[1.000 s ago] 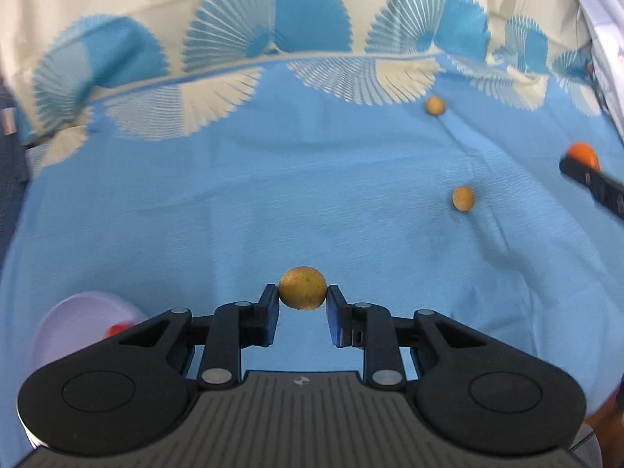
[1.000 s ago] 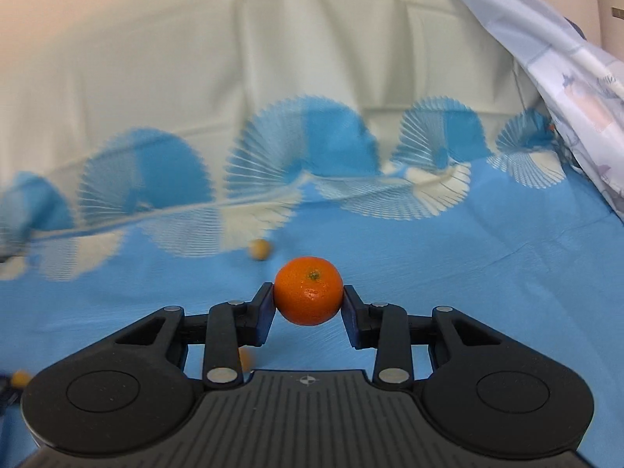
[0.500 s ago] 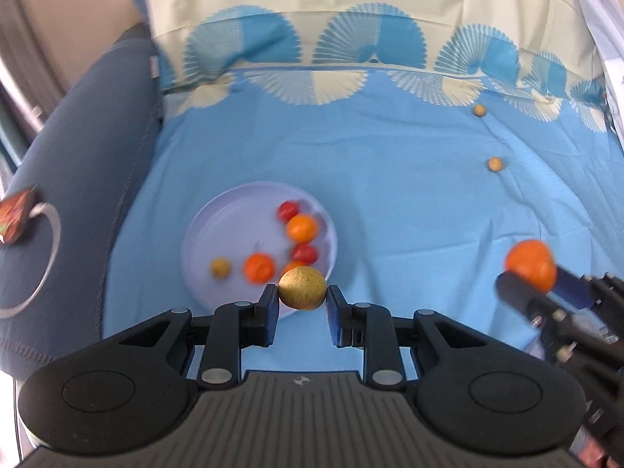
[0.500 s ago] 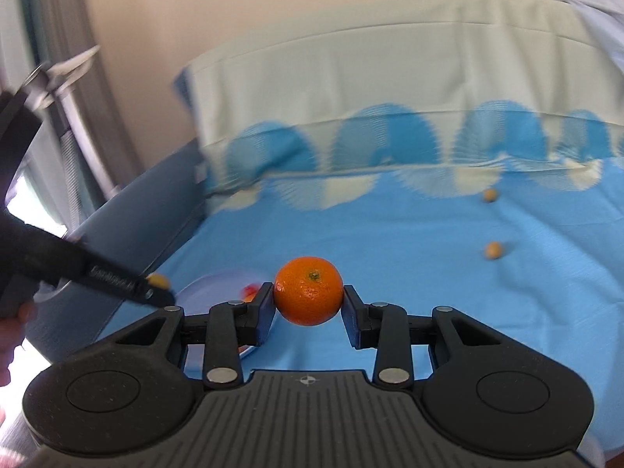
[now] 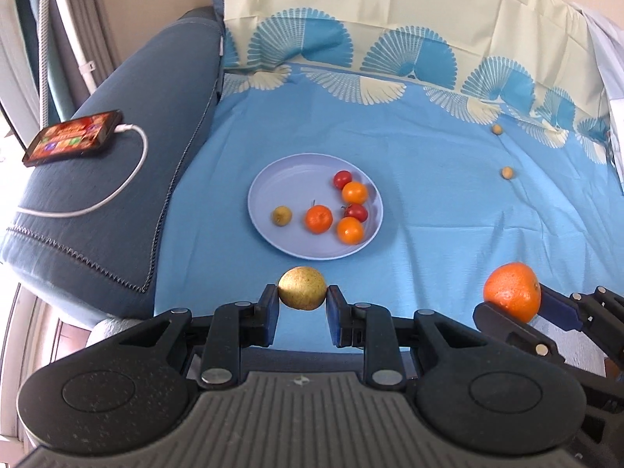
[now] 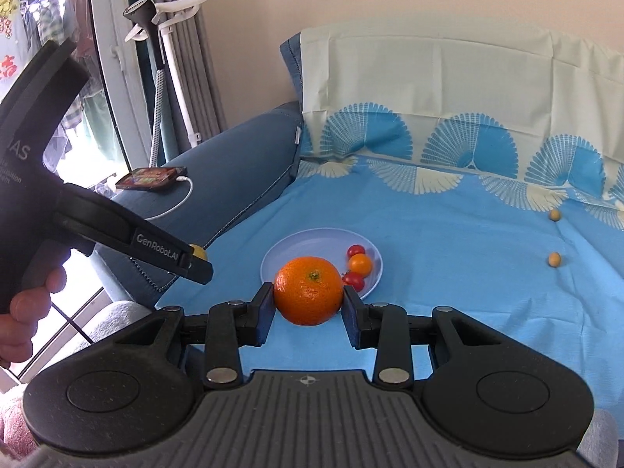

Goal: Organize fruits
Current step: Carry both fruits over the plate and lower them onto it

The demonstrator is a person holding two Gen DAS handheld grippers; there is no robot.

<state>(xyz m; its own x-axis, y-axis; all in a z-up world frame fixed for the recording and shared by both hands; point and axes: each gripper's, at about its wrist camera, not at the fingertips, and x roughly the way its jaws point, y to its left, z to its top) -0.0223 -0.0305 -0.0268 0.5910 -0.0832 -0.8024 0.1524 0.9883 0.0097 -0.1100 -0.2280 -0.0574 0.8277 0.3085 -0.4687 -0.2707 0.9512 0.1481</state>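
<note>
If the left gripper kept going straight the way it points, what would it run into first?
Probably the lavender plate, at its near rim; the left gripper, shut on a yellow-green fruit, aims down toward it, though depth is uncertain.

The held mandarin [image 6: 308, 295] hides part of the plate [image 6: 273, 259] — fruits behind unseen.

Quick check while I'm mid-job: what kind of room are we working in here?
Most likely a living room or bedroom at home: a blue sofa arm with a charging phone on it, a patterned sheet spread over the seat, and curtains by a window.
</note>
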